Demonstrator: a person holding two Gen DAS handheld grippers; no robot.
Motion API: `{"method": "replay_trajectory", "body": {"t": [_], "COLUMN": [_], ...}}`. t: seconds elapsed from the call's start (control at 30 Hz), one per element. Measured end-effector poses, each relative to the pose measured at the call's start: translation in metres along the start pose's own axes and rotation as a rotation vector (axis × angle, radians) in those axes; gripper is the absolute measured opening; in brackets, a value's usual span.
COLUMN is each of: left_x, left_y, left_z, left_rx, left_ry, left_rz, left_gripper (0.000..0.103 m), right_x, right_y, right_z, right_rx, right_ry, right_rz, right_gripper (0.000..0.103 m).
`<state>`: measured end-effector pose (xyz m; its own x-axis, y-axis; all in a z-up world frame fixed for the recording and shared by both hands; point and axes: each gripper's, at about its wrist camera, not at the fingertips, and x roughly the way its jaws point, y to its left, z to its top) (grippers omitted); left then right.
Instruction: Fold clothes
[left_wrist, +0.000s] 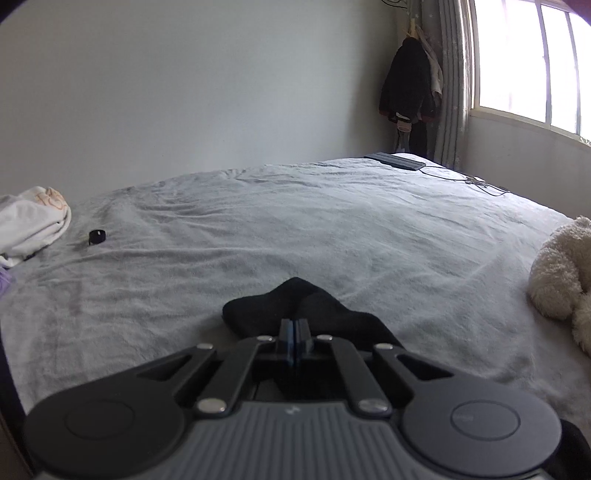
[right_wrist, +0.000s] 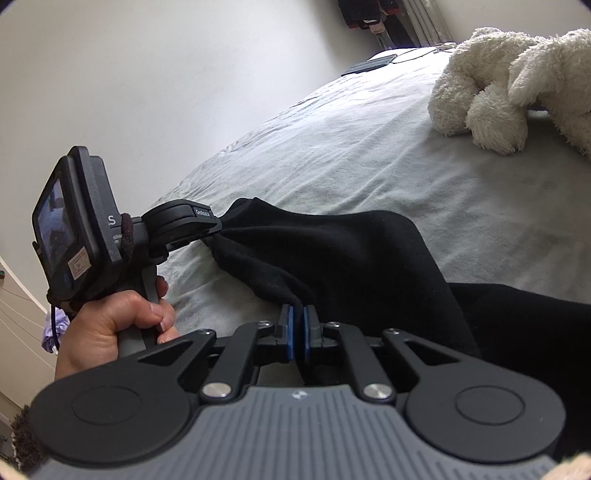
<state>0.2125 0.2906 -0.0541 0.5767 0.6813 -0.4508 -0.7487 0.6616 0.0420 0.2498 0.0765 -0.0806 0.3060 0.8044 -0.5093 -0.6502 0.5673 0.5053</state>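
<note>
A black garment lies on the pale grey bed, stretched between both grippers. My left gripper is shut on one edge of the black garment; it also shows in the right wrist view, pinching a bunched corner. My right gripper has its blue pads nearly together, shut on another edge of the garment near the bed's front. The rest of the garment hangs off to the right, out of sight.
A cream plush toy lies on the bed's right side, also seen in the left wrist view. White clothes and a small black ring lie at the left. A dark tablet with cable lies at the far corner.
</note>
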Motion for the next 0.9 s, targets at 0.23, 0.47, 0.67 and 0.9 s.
{"method": "replay_trajectory", "body": {"t": [0.23,0.47,0.67,0.9], "left_x": [0.014,-0.001,-0.015,-0.004], "left_y": [0.012,0.000,-0.004,-0.002], "left_z": [0.000,0.004,0.014,0.009], "left_rx": [0.002,0.081,0.093,0.064], "left_ry": [0.058,0.008,0.010,0.054], "left_rz": [0.021,0.048,-0.121,-0.179], "left_gripper": [0.002,0.009,0.026,0.031], "right_x": [0.008,0.008,-0.009,-0.065], "right_y": [0.011,0.014,0.011,0.001], "right_z": [-0.003,-0.003,0.007,0.025], "right_rx": [-0.016,-0.032,-0.018,-0.182], "right_ry": [0.075,0.105,0.059,-0.080], "right_rz": [0.080,0.120,0.096,-0.262], "right_gripper": [0.007,0.016,0.017,0.042]}}
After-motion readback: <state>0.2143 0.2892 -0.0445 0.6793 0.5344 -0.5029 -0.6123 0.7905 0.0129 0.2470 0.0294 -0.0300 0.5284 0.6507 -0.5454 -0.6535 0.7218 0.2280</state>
